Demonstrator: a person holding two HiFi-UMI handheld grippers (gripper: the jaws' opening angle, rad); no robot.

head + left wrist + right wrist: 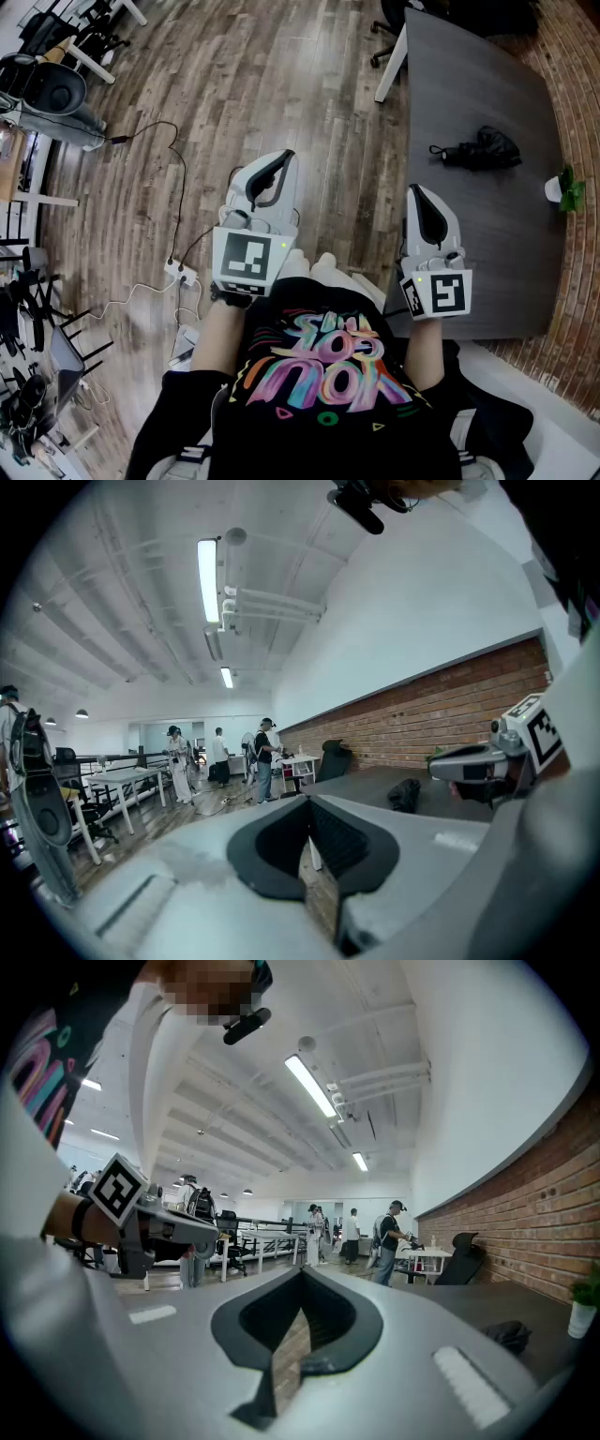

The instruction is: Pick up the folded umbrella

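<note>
Folded umbrella (pixel 476 150), black, lies on the dark table (pixel 469 244) toward its far side, well apart from both tongs; nothing touches it; small potted plant (pixel 565 188) sits near the table's right edge by the brick wall (pixel 579 84), apart from the umbrella. Left gripper (pixel 284 158) held in front of the person's waist over the wooden floor (pixel 234 94), off the table's left edge; in the left gripper view its jaws are together at the tips, nothing between them. Right gripper (pixel 418 194) held over the near part of the table, pointing toward the umbrella; in the right gripper view its jaws are closed too, empty. Left gripper view shows the umbrella (pixel 405 794) on the tabletop beyond the other tool; right gripper view shows it (pixel 509 1335) low at the right, the plant (pixel 586 1302) further right. White power strip (pixel 180 273) with cables lies on the floor left of the person; several people stand in the far background by desks.
</note>
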